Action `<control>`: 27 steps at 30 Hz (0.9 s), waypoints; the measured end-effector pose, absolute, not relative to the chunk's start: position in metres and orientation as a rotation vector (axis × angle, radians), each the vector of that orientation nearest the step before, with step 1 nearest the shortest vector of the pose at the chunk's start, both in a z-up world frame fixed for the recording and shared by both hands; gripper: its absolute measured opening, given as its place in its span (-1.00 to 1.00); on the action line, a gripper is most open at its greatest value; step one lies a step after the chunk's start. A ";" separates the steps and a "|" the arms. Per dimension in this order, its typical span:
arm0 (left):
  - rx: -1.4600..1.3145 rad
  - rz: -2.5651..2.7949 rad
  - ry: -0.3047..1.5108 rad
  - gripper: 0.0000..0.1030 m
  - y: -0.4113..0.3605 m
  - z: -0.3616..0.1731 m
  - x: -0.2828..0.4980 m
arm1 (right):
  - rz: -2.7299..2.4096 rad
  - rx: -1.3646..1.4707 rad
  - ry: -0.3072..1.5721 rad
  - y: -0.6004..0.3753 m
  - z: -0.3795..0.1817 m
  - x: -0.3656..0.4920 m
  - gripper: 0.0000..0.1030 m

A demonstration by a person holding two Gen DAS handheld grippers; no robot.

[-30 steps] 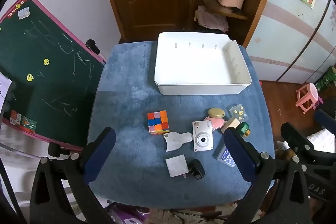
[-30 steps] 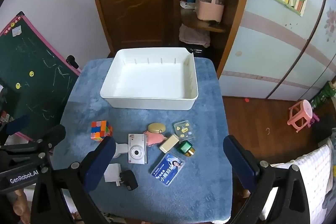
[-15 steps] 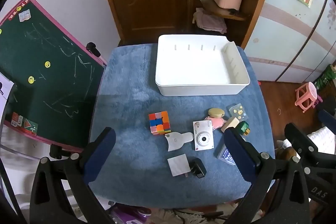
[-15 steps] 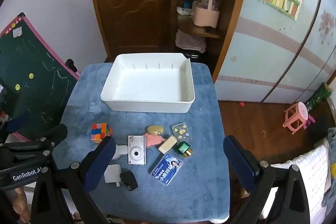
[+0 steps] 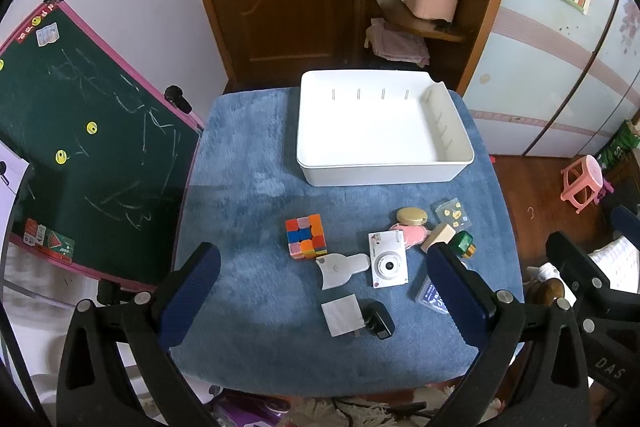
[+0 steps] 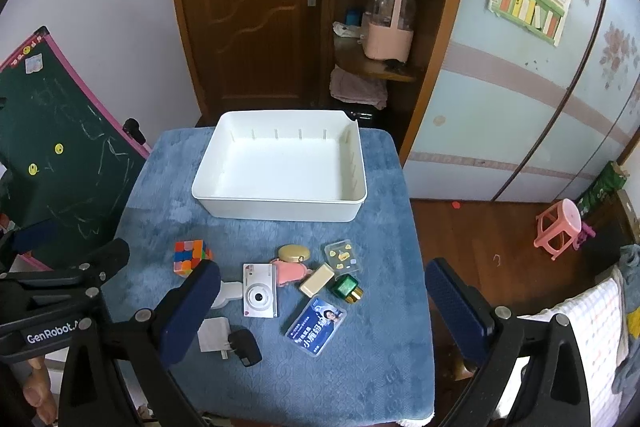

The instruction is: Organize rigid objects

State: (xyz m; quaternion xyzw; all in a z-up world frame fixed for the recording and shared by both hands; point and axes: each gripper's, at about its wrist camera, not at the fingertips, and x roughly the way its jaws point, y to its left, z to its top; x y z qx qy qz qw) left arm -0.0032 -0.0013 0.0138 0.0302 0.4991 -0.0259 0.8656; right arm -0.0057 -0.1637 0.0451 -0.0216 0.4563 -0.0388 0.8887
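While both grippers, left gripper (image 5: 324,291) and right gripper (image 6: 320,311), hover wide open holding nothing, the white bin (image 6: 280,205) sits far on the blue table (image 6: 360,367), with camera (image 6: 259,290) and cube (image 6: 190,255) nearer.

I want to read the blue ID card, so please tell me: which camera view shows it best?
The right wrist view: there the blue ID card lies fully uncovered on the blue cloth, with its photo and print visible. In the left wrist view only a corner of it shows; the left gripper hides the rest.
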 end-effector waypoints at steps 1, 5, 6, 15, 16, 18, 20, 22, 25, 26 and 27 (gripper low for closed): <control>0.064 -0.054 1.044 0.99 -0.001 0.014 -0.003 | -0.081 -0.044 0.949 -0.163 0.045 -0.006 0.99; 0.068 -0.055 1.041 0.99 -0.002 0.015 0.000 | -0.078 -0.045 0.944 -0.165 0.046 -0.006 0.99; 0.068 -0.055 1.041 0.99 -0.002 0.015 0.001 | -0.078 -0.045 0.942 -0.165 0.046 -0.006 0.99; 0.067 -0.059 1.036 0.99 0.006 0.019 0.001 | -0.073 -0.036 0.942 -0.161 0.047 -0.003 0.99; 0.068 -0.059 1.035 0.99 0.006 0.019 0.002 | -0.073 -0.035 0.940 -0.161 0.047 -0.002 0.99; 0.068 -0.059 1.035 0.99 0.006 0.020 0.002 | -0.072 -0.034 0.938 -0.159 0.048 -0.001 0.99; 0.068 -0.059 1.035 0.99 0.006 0.019 0.002 | -0.073 -0.033 0.936 -0.159 0.048 -0.002 0.99; 0.069 -0.058 1.035 0.99 0.006 0.019 0.001 | -0.072 -0.028 0.935 -0.160 0.047 -0.002 0.99; 0.077 -0.058 1.038 0.99 0.007 0.019 0.004 | -0.072 -0.018 0.938 -0.159 0.047 -0.001 0.99; 0.081 -0.059 1.039 0.99 0.007 0.019 0.006 | -0.073 -0.013 0.939 -0.159 0.047 0.000 0.99; 0.084 -0.061 1.039 0.99 0.008 0.020 0.007 | -0.073 -0.008 0.939 -0.159 0.047 0.000 0.99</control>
